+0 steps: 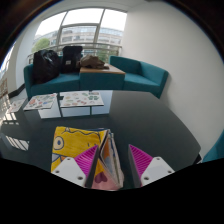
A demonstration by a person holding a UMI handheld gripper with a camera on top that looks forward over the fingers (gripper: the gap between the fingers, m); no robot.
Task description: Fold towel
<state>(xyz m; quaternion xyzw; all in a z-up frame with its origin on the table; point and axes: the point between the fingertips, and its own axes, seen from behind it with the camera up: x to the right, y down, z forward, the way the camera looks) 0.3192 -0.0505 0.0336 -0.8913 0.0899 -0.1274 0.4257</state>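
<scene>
A yellow towel (pixel 74 140) with a coloured print lies on a dark table (pixel 150 112), just ahead of my left finger. A raised fold of the same towel stands up between my fingers and rises to a peak there. My gripper (pixel 112 150) is nearly closed on this fold. The left pink pad (pixel 87 160) presses against it and the right pad (pixel 140 160) sits close at its other side. The lower part of the fold is hidden between the fingers.
Beyond the table stand teal sofas (pixel 142 72), a wooden coffee table (pixel 102 70), black bags (pixel 52 62) on the left sofa, and low white tables (pixel 62 100) with papers. Large windows fill the back wall.
</scene>
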